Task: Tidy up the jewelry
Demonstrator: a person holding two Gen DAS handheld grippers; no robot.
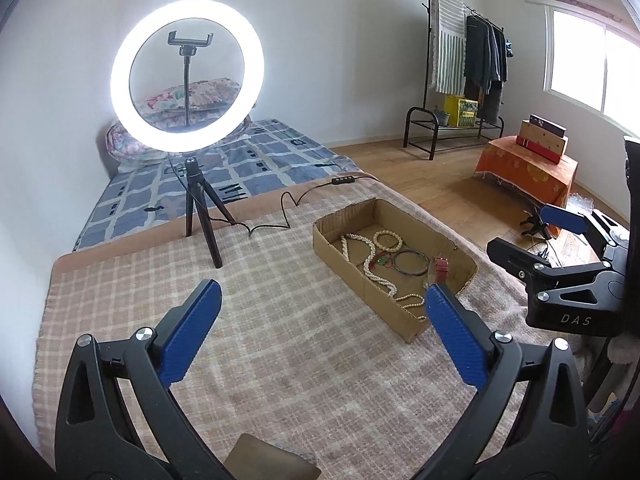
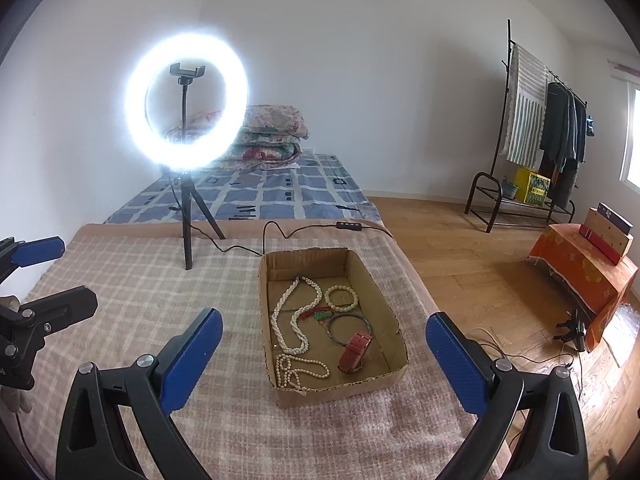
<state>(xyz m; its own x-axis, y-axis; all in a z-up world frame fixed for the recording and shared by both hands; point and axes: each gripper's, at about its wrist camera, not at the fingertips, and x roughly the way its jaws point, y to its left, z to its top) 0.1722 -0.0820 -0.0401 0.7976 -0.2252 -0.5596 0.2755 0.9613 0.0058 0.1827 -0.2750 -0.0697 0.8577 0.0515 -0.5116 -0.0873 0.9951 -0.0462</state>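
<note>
Right wrist view: shallow corrugated cardboard box (image 2: 394,342) sits on the plaid woven blanket (image 2: 132,280), right of centre. Inside: white bead necklace (image 2: 294,326), cream bead bracelet (image 2: 341,298), thin dark bangle (image 2: 349,329), red strap watch (image 2: 355,351). Left gripper (image 1: 323,322) and right gripper (image 2: 324,350) both spread wide, holding nothing.

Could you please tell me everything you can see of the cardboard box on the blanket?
The cardboard box is a shallow, open-topped brown tray with roughly cut, ragged walls. It lies flat on the checked blanket, near its right side. Inside lie a long pearl necklace, a smaller bead strand, a cream bead bracelet, a dark bangle, a red watch strap and a small green and red piece. Neither claw touches it.
</note>
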